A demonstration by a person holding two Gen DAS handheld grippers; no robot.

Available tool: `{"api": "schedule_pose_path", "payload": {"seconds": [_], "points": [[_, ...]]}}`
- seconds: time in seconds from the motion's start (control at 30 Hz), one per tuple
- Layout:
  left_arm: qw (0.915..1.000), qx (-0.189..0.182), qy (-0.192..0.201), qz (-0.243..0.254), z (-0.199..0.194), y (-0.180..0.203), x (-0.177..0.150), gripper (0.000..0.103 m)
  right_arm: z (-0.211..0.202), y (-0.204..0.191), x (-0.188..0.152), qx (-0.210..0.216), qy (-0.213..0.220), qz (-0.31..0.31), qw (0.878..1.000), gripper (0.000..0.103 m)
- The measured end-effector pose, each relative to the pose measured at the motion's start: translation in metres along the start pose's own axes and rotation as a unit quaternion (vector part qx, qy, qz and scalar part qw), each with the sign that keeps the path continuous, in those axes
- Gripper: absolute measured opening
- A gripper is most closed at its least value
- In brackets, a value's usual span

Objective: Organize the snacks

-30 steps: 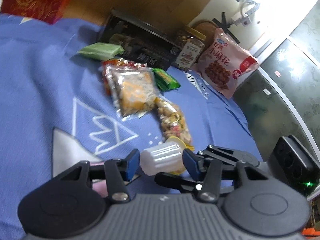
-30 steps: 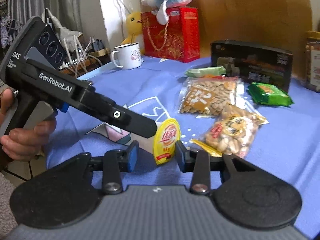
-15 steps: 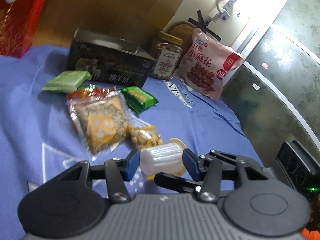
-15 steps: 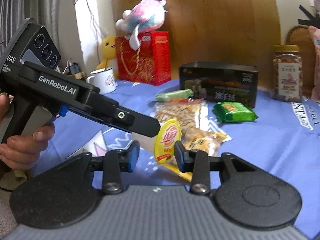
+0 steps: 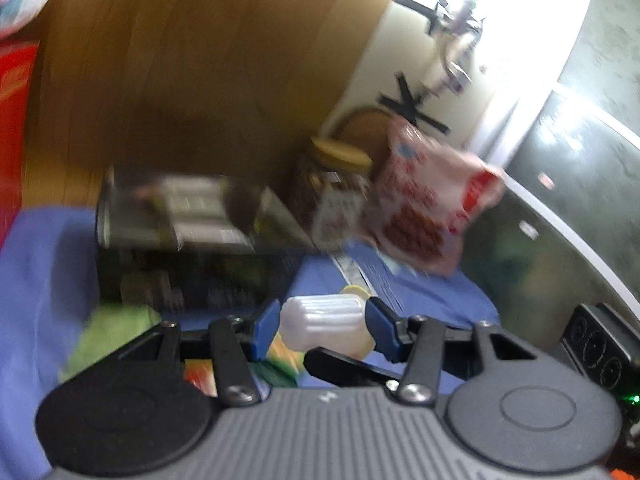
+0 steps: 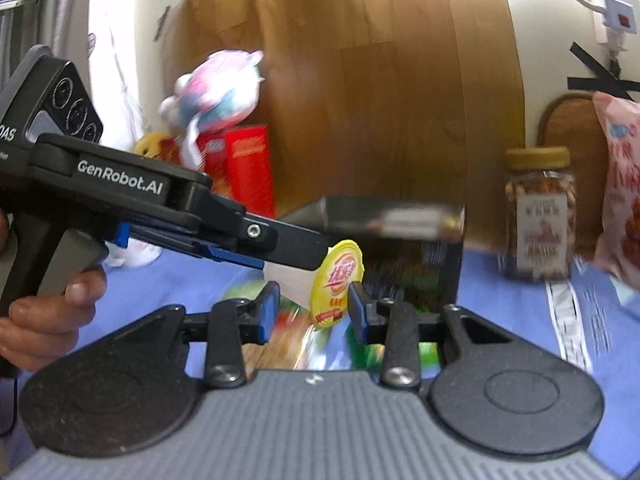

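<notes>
A blue cloth (image 6: 600, 332) is spread over the bench, and one wooden board (image 6: 380, 100) is propped upright behind it. On the cloth one dark box (image 5: 192, 256) is stood against the board; whether anything is inside it cannot be told. One red bag (image 6: 244, 168) is seen further back with one pastel plush toy (image 6: 216, 88) perched on it and one yellow toy (image 6: 150, 146) beside it. One pink snack bag (image 5: 428, 204) is leaned upright at the far right, with dark red round pieces pictured on its front, and just beside it one clear jar (image 6: 540, 216) with a gold lid is stood, filled with brown nuts. A few flat snack packets are blurred beneath the grippers: one green one (image 5: 112, 332) is made out in the left wrist view, while the rest cannot be counted. One small ribbed white cup (image 5: 324, 320) with a yellow foil lid (image 6: 338, 284) is held on its side above the cloth, in front of the box; its contents are hidden. The left gripper (image 5: 322, 326) is closed partway onto the cup's body, its blue fingers (image 5: 266, 328) pressed against the ribbed sides. The right gripper (image 6: 312, 312) is set at the cup's lid end, partly open, with one finger (image 6: 356, 312) at the lid's edge and the other clear of it; firm contact cannot be told. The left gripper's handle is gripped by one hand (image 6: 44, 316).
</notes>
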State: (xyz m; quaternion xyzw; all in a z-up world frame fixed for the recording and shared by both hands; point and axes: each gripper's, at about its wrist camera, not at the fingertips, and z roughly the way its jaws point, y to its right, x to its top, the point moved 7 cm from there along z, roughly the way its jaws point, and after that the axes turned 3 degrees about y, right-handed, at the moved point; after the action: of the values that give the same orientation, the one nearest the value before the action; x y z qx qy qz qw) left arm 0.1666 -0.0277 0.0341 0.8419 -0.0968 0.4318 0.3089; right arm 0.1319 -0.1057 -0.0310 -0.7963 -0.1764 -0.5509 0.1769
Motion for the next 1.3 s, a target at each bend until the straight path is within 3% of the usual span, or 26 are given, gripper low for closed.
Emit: {"api": "schedule_pose_path", "payload": {"seconds": [0.17, 0.33, 0.47, 0.57, 0.67, 0.77, 0.83, 0.9, 1.0, 1.07, 1.13, 1.2, 1.3], "points": [[0.9983, 0.05, 0.03, -0.005, 0.034, -0.037, 0.046, 0.047, 0.066, 0.019, 0.028, -0.001, 0.001, 0.021, 1.0, 0.04], [0.992, 0.114, 0.002, -0.053, 0.063, -0.081, 0.047, 0.048, 0.106, 0.019, 0.023, -0.017, -0.035, 0.009, 0.999, 0.043], [0.9922, 0.105, 0.019, -0.064, 0.037, -0.086, 0.032, 0.048, 0.061, 0.02, 0.02, -0.003, -0.01, 0.033, 0.999, 0.043], [0.9938, 0.094, 0.025, -0.053, 0.015, -0.074, 0.016, 0.048, 0.02, 0.034, -0.001, -0.009, -0.02, 0.074, 0.997, 0.043], [0.9964, 0.068, 0.003, -0.051, 0.005, -0.057, -0.011, 0.048, -0.012, 0.041, -0.029, -0.015, -0.036, 0.105, 0.994, 0.043], [0.9976, 0.05, -0.022, -0.044, 0.002, -0.043, -0.039, 0.048, -0.017, 0.04, -0.042, -0.057, -0.057, 0.062, 0.995, 0.043], [0.9971, 0.039, -0.036, -0.055, 0.003, -0.035, -0.054, 0.048, -0.008, 0.045, -0.044, -0.067, -0.075, 0.061, 0.993, 0.05], [0.9961, 0.027, -0.045, -0.071, 0.003, -0.03, -0.062, 0.048, 0.004, 0.051, -0.044, -0.066, -0.082, 0.059, 0.993, 0.075], [0.9948, 0.028, -0.045, -0.087, 0.0, -0.029, -0.07, 0.048, 0.03, 0.056, -0.045, -0.077, -0.108, 0.047, 0.99, 0.096], [0.9938, 0.034, -0.044, -0.096, -0.008, -0.036, -0.072, 0.048, 0.042, 0.052, -0.053, -0.076, -0.134, 0.027, 0.988, 0.095], [0.9933, 0.036, -0.044, -0.101, -0.011, -0.038, -0.071, 0.048, 0.047, 0.044, -0.063, -0.079, -0.157, -0.016, 0.984, 0.084], [0.9934, 0.035, -0.043, -0.1, -0.014, -0.037, -0.071, 0.048, 0.038, 0.037, -0.064, -0.076, -0.149, -0.03, 0.985, 0.062], [0.9936, 0.028, -0.047, -0.099, -0.012, -0.029, -0.072, 0.048, 0.011, 0.041, -0.064, -0.081, -0.132, 0.005, 0.988, 0.06]]}}
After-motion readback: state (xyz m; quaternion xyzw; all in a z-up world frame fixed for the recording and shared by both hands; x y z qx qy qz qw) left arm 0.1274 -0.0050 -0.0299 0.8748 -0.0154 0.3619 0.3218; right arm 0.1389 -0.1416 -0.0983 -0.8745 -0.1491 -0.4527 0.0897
